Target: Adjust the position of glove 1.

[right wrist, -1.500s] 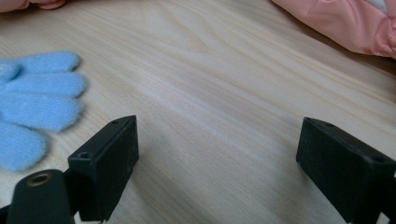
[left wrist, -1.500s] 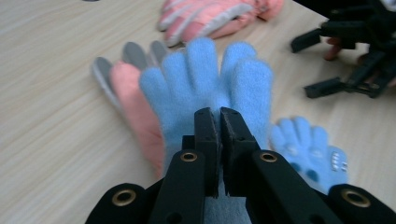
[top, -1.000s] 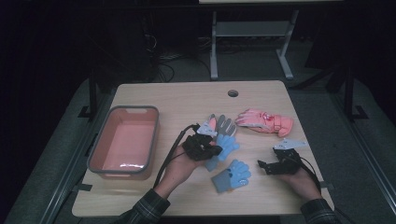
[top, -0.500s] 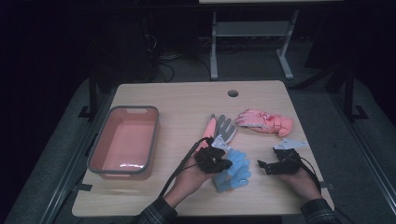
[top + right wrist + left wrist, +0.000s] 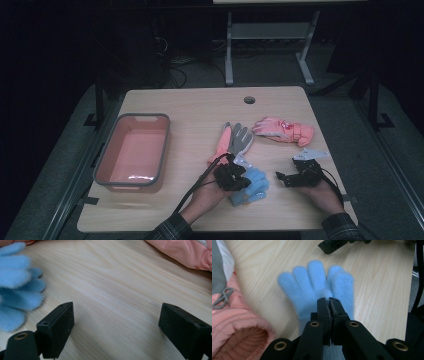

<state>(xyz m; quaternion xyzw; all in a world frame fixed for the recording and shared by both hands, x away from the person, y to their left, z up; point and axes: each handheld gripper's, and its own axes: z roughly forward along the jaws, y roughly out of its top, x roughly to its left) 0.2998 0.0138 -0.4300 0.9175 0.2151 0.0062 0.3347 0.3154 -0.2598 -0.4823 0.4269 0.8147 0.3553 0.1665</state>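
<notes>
A fluffy blue glove (image 5: 317, 287) lies fingers-out on the wooden table (image 5: 190, 110), and my left gripper (image 5: 329, 300) is shut on its palm fabric. In the high view the left gripper (image 5: 234, 178) sits over the blue glove pile (image 5: 254, 186) near the front edge. My right gripper (image 5: 281, 178) rests on the table just right of it, pointing left. In its own view the right gripper (image 5: 117, 310) stands open over bare wood, with blue glove fingers (image 5: 17, 285) to its left.
A grey and pink glove (image 5: 236, 139) lies just beyond the left gripper, its pink knit cuff (image 5: 237, 330) close beside the jaws. A pink glove (image 5: 282, 130) lies at the right. An empty pink tray (image 5: 131, 186) stands at the left.
My left gripper has moved toward the near right, carrying a blue glove from beside the grey glove onto the other blue glove. The right gripper has stayed put.
</notes>
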